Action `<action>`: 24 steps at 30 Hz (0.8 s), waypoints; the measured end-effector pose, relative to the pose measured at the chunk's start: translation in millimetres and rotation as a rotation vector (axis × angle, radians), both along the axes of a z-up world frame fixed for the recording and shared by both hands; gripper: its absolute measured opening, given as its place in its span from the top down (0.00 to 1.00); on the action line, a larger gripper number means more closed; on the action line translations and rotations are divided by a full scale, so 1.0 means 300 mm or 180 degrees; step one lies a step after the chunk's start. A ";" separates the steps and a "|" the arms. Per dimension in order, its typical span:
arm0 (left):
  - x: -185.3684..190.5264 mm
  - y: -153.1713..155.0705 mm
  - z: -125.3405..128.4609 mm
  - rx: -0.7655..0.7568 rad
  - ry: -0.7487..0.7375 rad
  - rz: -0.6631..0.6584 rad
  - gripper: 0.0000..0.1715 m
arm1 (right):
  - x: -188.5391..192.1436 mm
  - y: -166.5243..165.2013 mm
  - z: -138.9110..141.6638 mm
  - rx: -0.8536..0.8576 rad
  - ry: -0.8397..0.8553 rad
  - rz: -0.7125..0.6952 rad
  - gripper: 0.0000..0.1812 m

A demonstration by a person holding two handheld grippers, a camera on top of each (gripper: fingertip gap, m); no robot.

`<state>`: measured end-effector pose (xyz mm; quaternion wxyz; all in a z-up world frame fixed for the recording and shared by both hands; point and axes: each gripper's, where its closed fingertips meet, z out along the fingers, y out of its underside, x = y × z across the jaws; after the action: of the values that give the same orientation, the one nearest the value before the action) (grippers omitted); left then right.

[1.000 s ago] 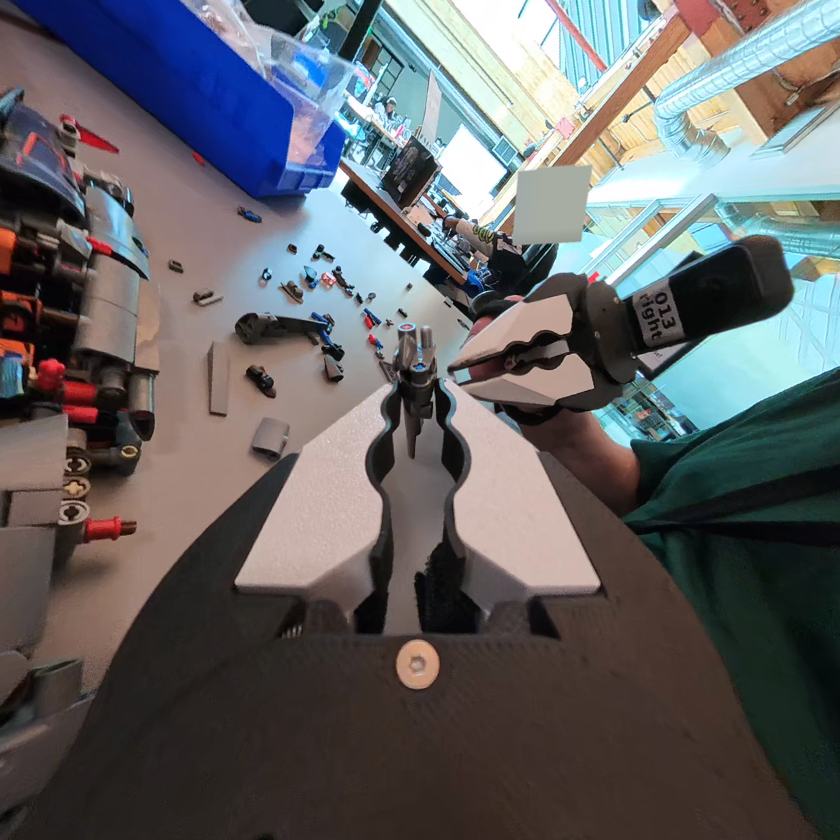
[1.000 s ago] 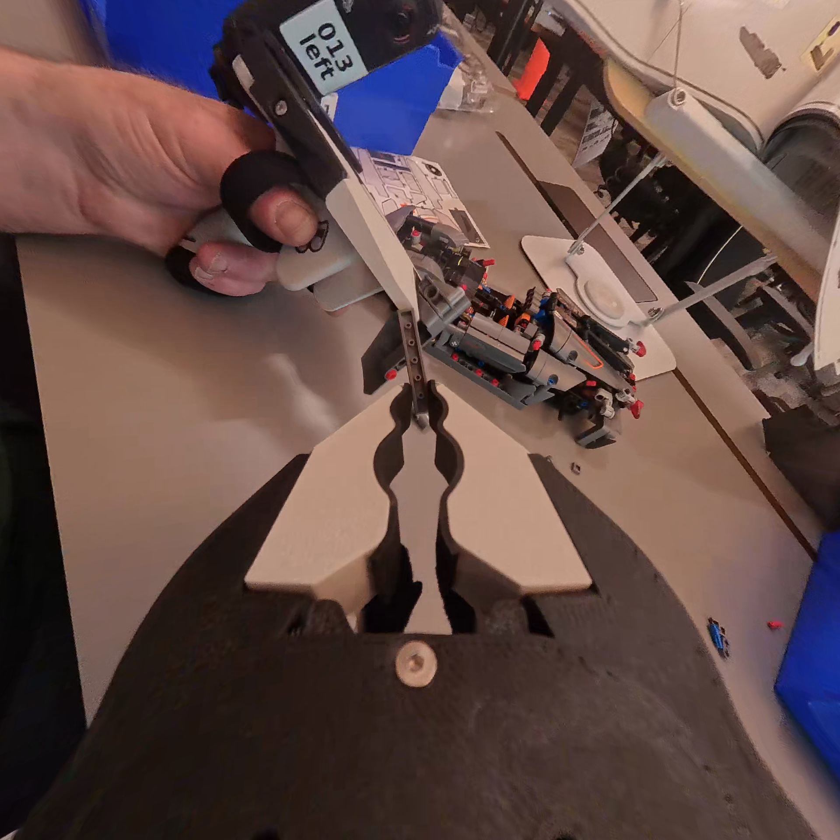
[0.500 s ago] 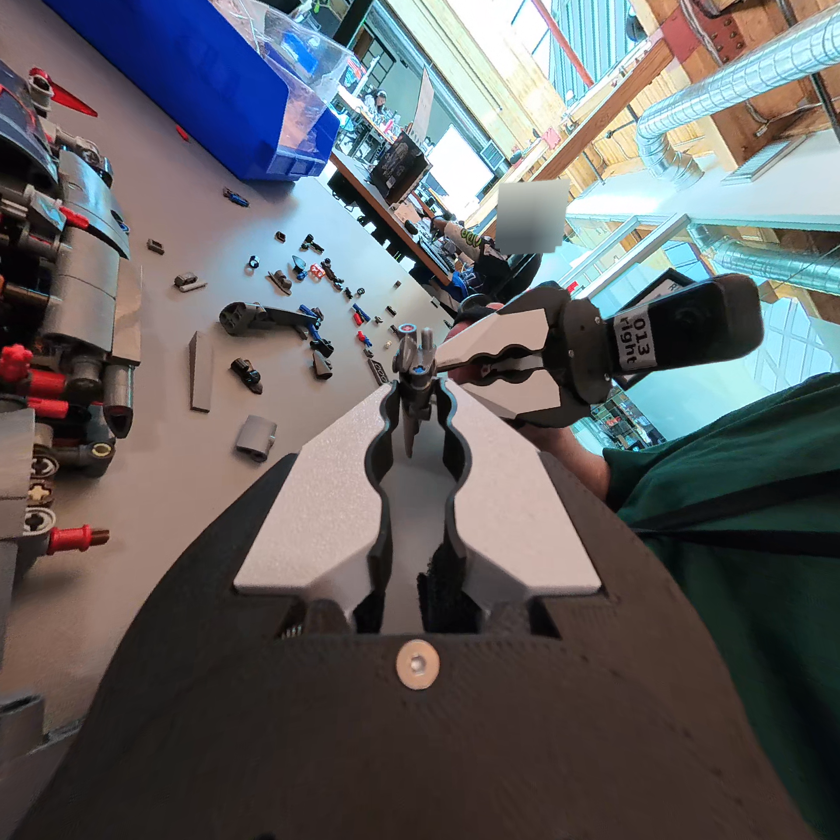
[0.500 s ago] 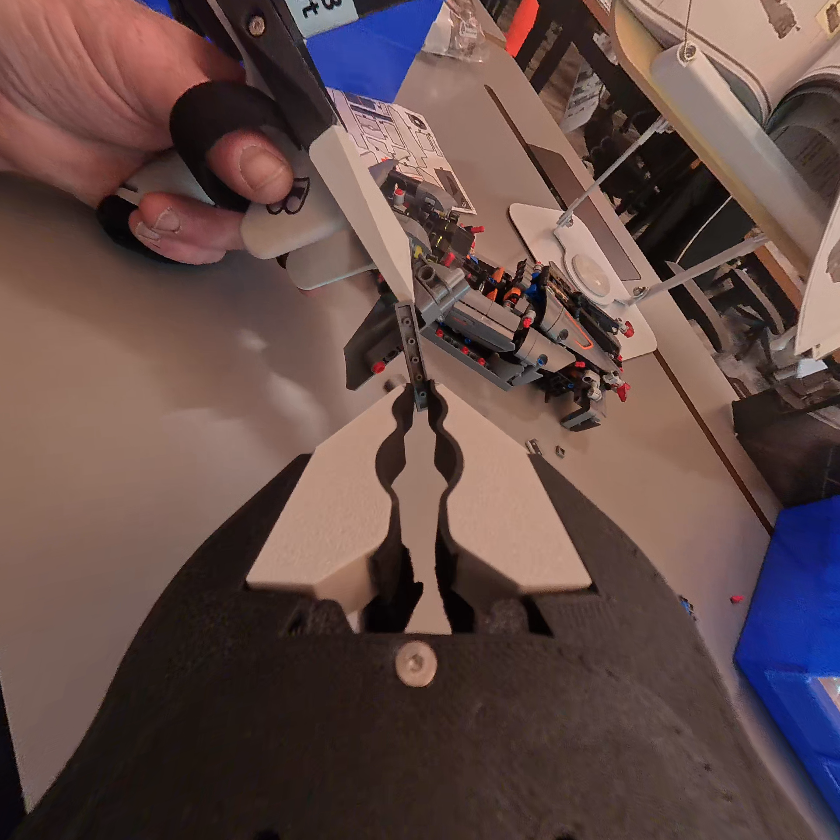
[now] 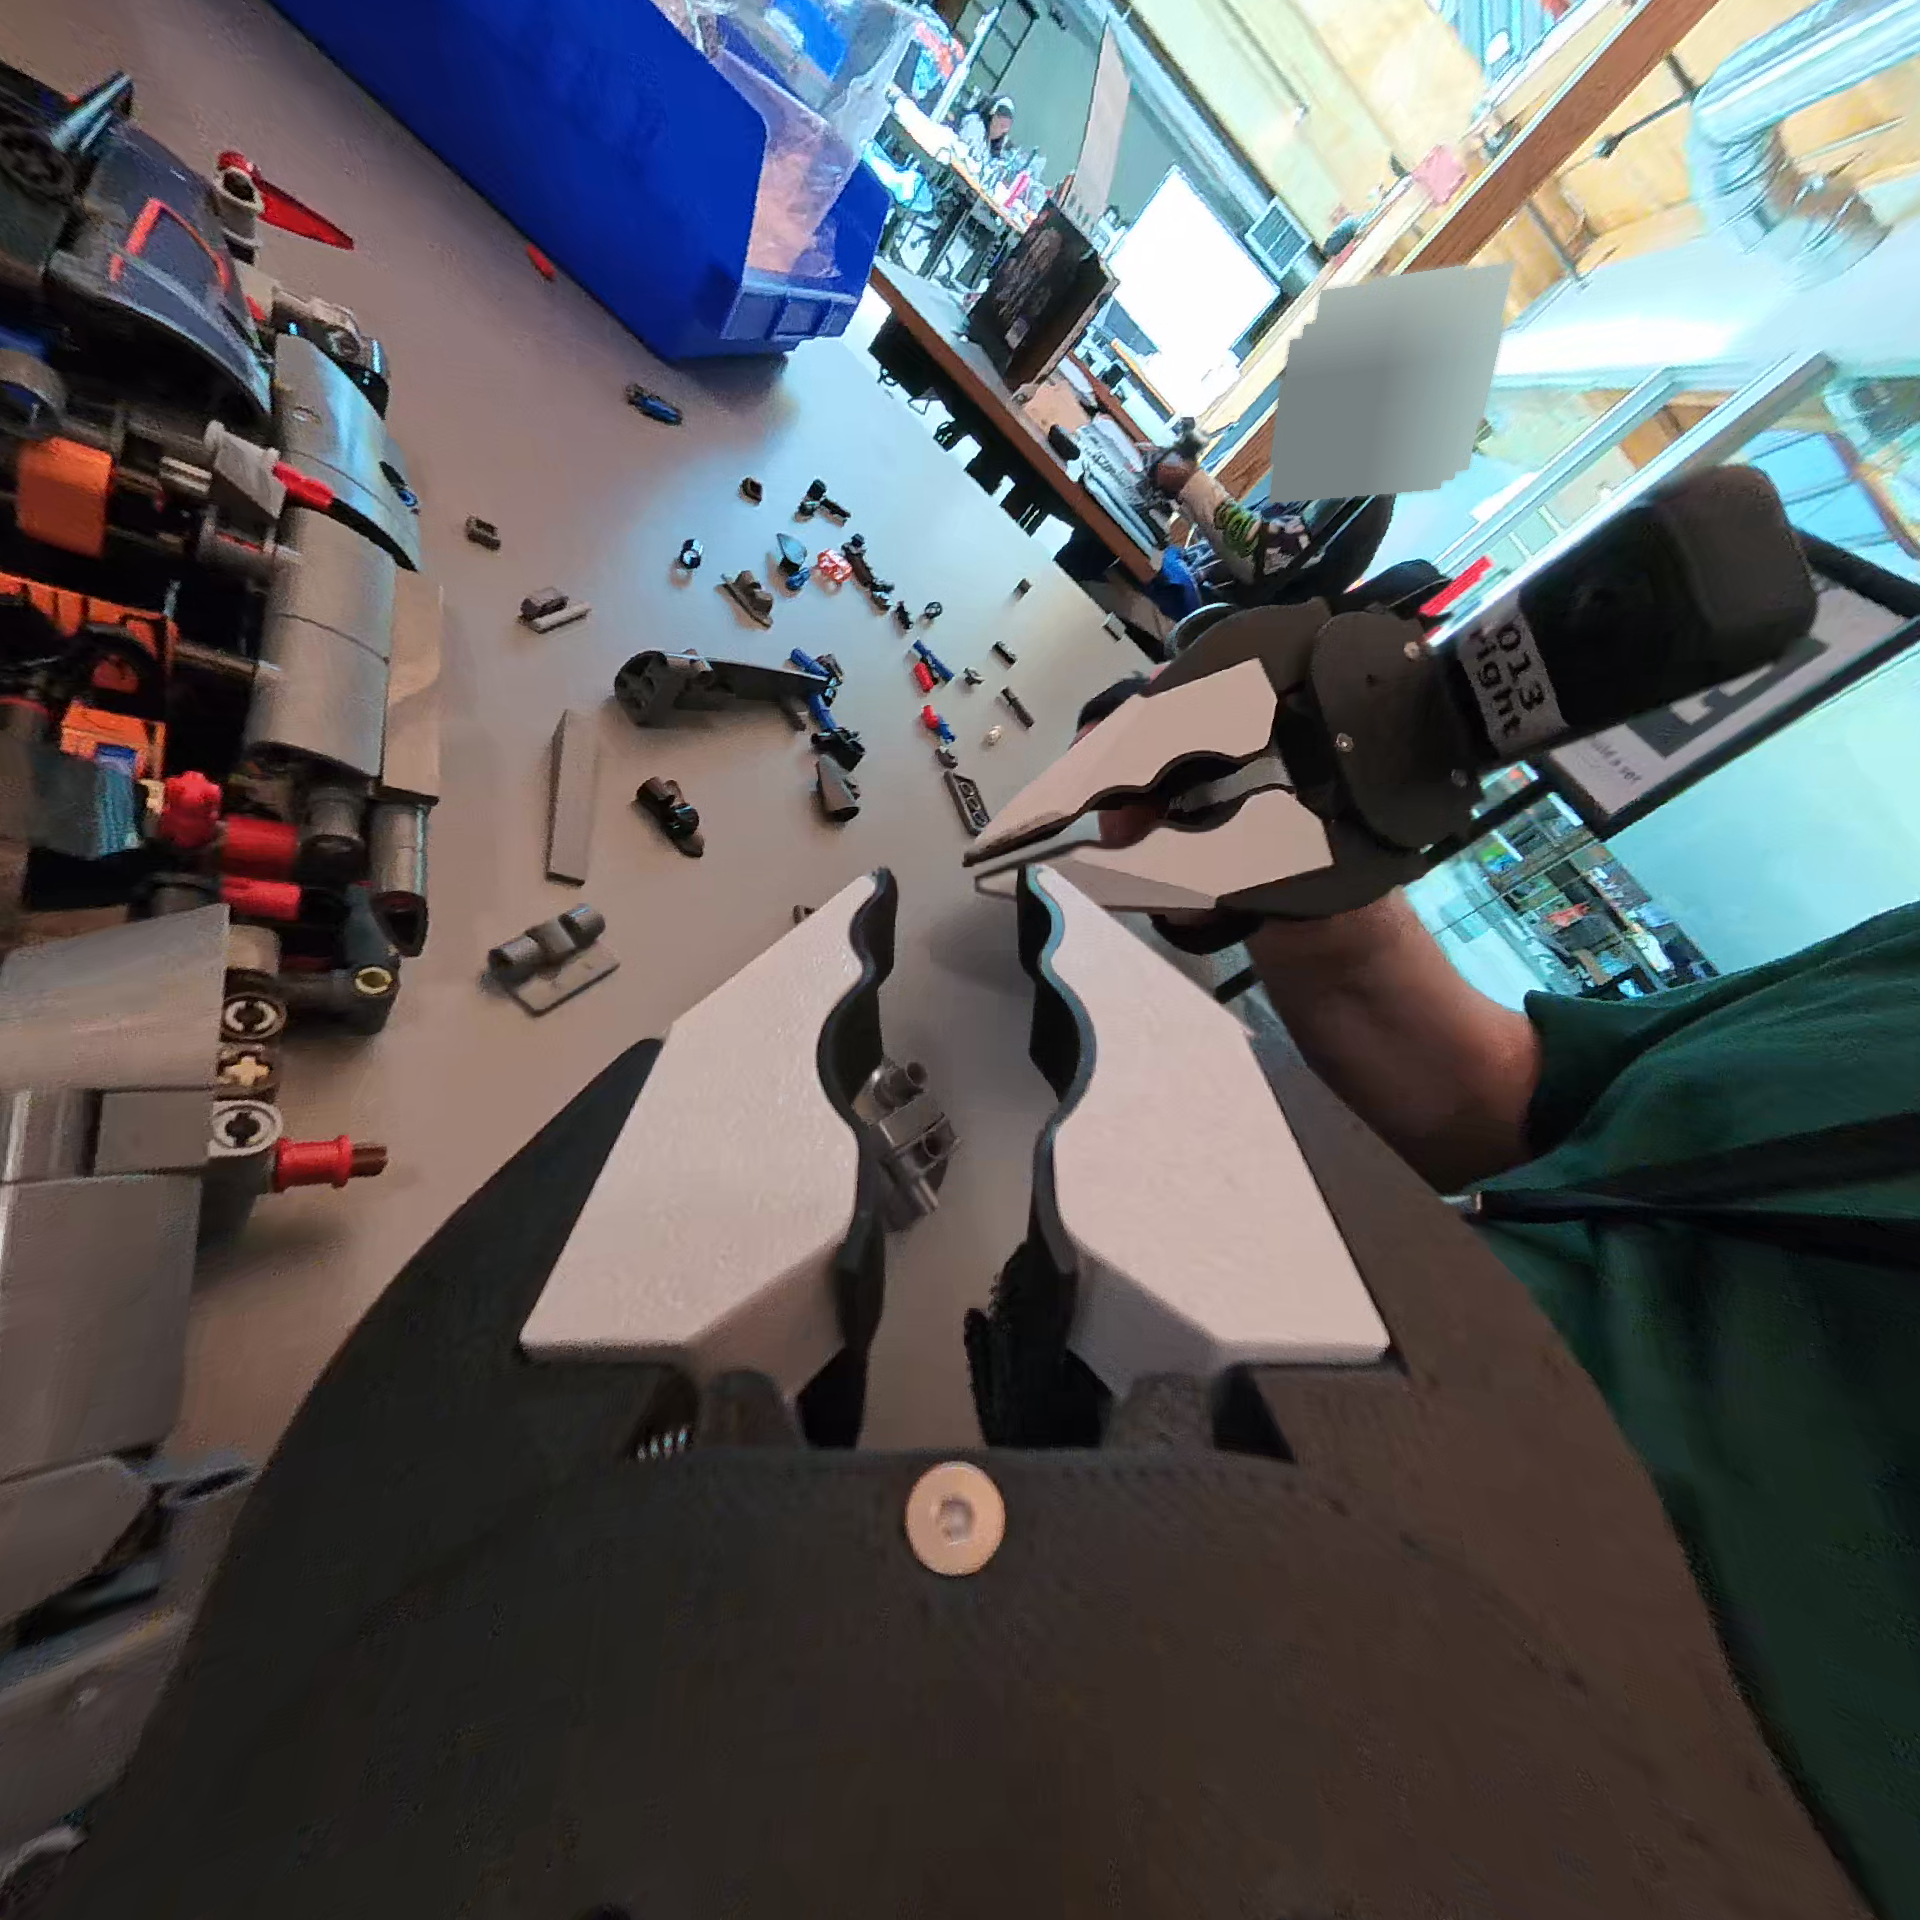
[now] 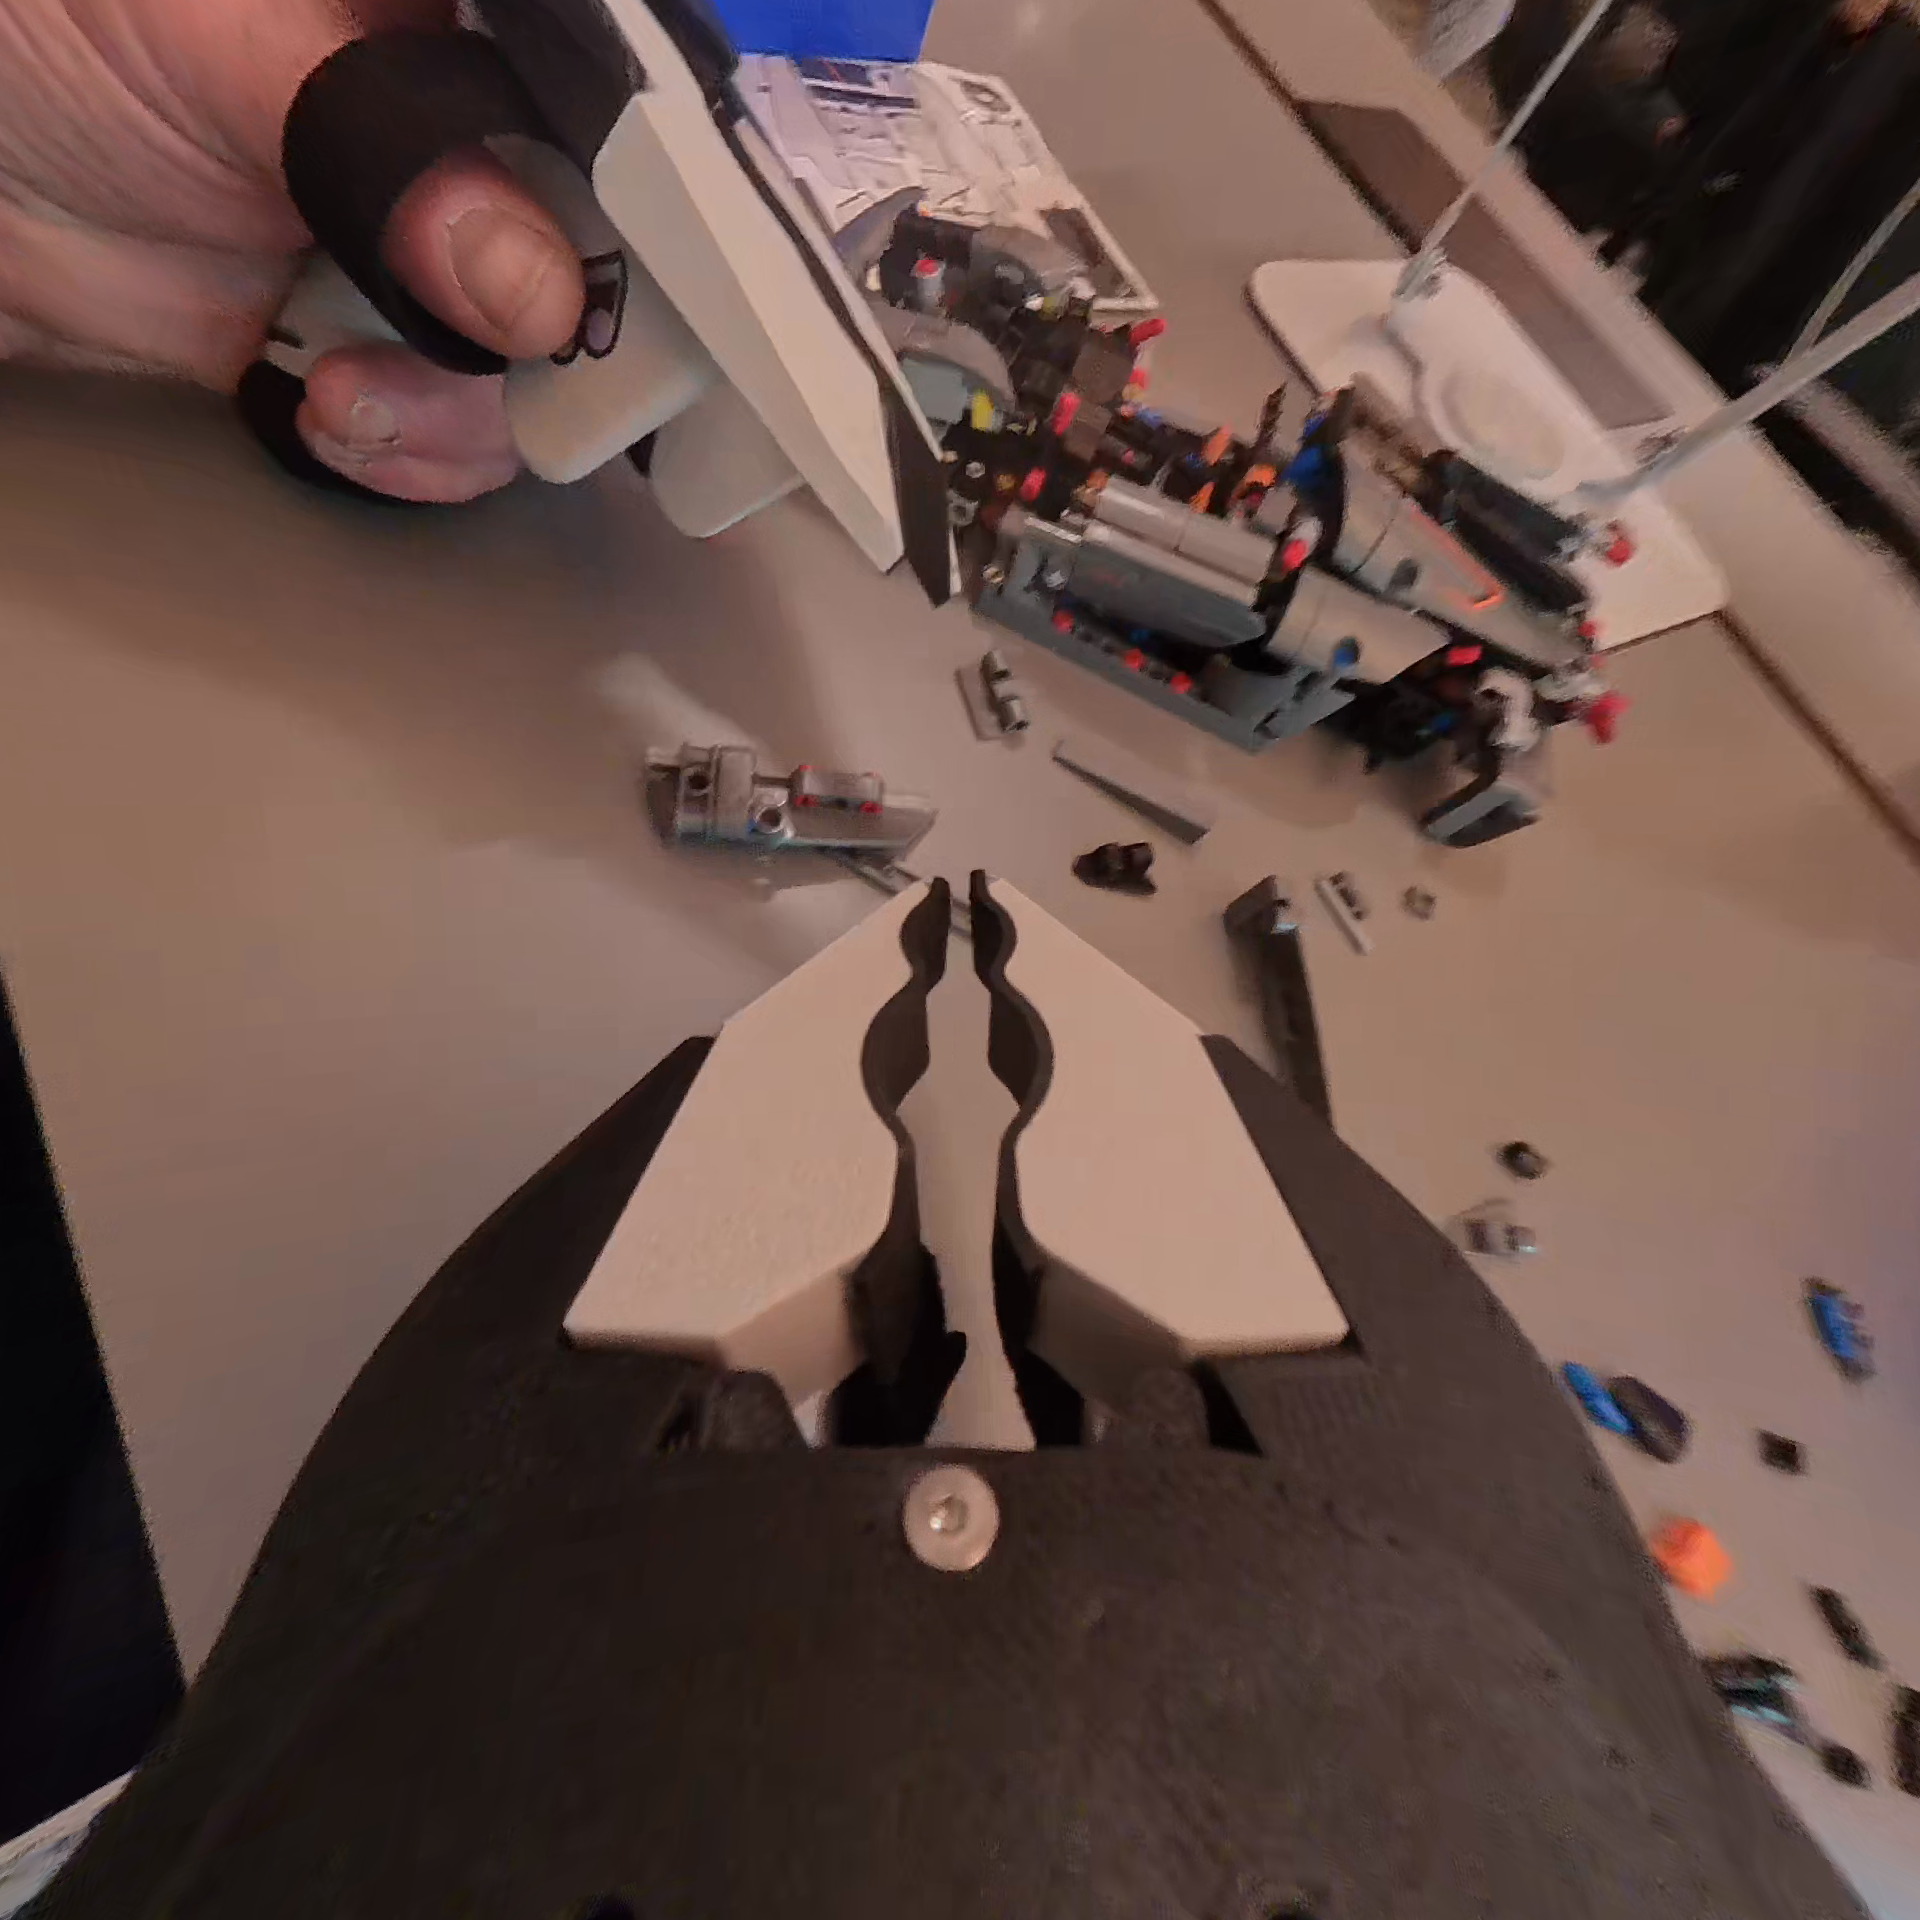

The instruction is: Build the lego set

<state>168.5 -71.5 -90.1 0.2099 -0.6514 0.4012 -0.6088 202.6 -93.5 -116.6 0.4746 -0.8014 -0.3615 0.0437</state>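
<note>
1. On grey table (image 5: pixel 499 1299): small grey studded lego sub-assembly (image 6: pixel 774 805) lying loose, beside large grey-and-orange lego vehicle model (image 6: pixel 1247 561).
2. Left gripper (image 5: pixel 956 904): spread apart, empty.
3. Right gripper (image 6: pixel 958 888): nearly together, empty.

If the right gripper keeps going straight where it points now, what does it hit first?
Probably the small grey lego subassembly lying on the table, just left of the right gripper fingertips' line; depth is unclear, so it may reach bare table first.
</note>
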 end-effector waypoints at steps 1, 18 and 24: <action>-0.003 0.002 -0.006 0.0025 0.0039 -0.0002 0.88 | 0.001 -0.004 -0.015 -0.0106 0.0074 0.0042 0.95; -0.006 0.000 -0.031 0.0158 0.0210 -0.0080 0.86 | -0.023 0.068 -0.150 -0.1218 0.0228 0.0775 0.97; 0.017 -0.035 -0.050 0.0976 0.0430 -0.0212 0.83 | -0.003 0.042 -0.143 -0.1254 0.0401 0.0646 0.98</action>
<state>173.5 -82.1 -105.2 0.2592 -0.6375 0.5239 -0.5019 201.6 -80.8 -159.4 0.3238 -0.8338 -0.3944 0.2109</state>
